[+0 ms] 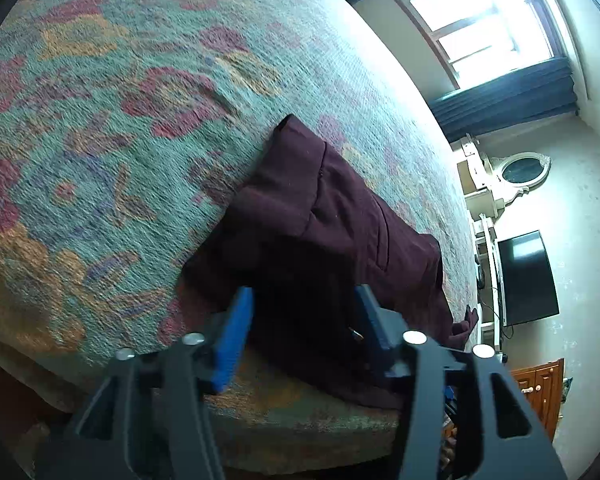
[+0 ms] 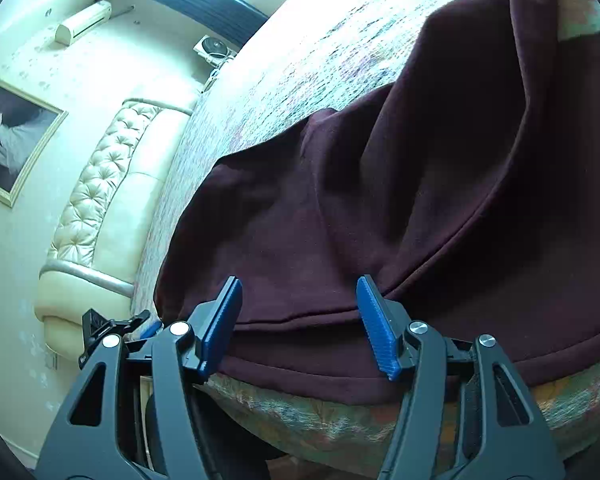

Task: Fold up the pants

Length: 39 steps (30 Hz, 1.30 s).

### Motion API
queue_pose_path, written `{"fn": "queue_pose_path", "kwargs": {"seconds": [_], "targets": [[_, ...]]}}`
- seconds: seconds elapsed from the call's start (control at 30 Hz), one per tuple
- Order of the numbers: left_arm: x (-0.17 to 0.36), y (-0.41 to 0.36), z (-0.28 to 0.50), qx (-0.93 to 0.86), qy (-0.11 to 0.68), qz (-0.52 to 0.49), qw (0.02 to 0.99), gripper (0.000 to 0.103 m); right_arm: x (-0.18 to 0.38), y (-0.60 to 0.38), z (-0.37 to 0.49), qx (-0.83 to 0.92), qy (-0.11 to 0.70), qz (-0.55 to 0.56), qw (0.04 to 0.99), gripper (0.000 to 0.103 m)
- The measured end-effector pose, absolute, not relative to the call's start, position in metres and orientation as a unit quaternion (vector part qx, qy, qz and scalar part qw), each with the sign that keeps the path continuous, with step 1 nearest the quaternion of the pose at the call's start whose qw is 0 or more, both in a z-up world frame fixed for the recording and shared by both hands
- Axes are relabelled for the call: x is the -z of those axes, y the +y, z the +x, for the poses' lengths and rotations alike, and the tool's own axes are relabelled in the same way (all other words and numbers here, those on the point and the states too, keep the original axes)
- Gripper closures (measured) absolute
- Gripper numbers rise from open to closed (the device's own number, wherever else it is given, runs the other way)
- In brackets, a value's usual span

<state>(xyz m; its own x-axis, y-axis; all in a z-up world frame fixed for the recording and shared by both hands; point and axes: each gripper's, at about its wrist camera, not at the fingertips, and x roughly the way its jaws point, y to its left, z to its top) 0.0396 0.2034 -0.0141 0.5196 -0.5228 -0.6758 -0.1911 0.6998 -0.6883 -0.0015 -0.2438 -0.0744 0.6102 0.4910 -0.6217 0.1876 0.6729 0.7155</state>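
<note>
Two grippers, left gripper (image 1: 304,320) and right gripper (image 2: 300,320), hover with jaws released over maroon pants (image 1: 324,216) on the bed (image 1: 120,140); only the right view shows a headboard (image 2: 100,184) at nine o'clock.

Both cameras ride on the claws and look forward and downward along the blue fingers at the bed. The left wrist view sits near the bed's edge, facing across the patterned bedspread (image 1: 100,128) toward a window (image 1: 480,28) and a wall-mounted television (image 1: 528,278). The right wrist view hangs closer in, facing toward a tufted headboard (image 2: 96,192) and a framed picture (image 2: 14,140). The two views share the maroon pants (image 1: 320,216) and the bed's near edge.
</note>
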Motion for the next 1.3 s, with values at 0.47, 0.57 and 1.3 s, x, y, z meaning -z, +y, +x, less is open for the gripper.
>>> {"fn": "queue_pose_path", "kwargs": {"seconds": [0.47, 0.57, 1.3], "targets": [[0.030, 0.195, 0.066, 0.102, 0.476, -0.448, 0.750, 0.029, 0.075, -0.245, -0.008, -0.083, 0.417, 0.412, 0.806, 0.038], [0.035, 0.196, 0.064, 0.090, 0.474, -0.457, 0.748, 0.040, 0.078, -0.251, -0.014, -0.064, 0.406, 0.434, 0.802, 0.038], [0.012, 0.204, 0.046, 0.053, 0.483, -0.409, 0.773, 0.084, 0.079, -0.278, -0.048, 0.016, 0.355, 0.482, 0.801, 0.099]]}}
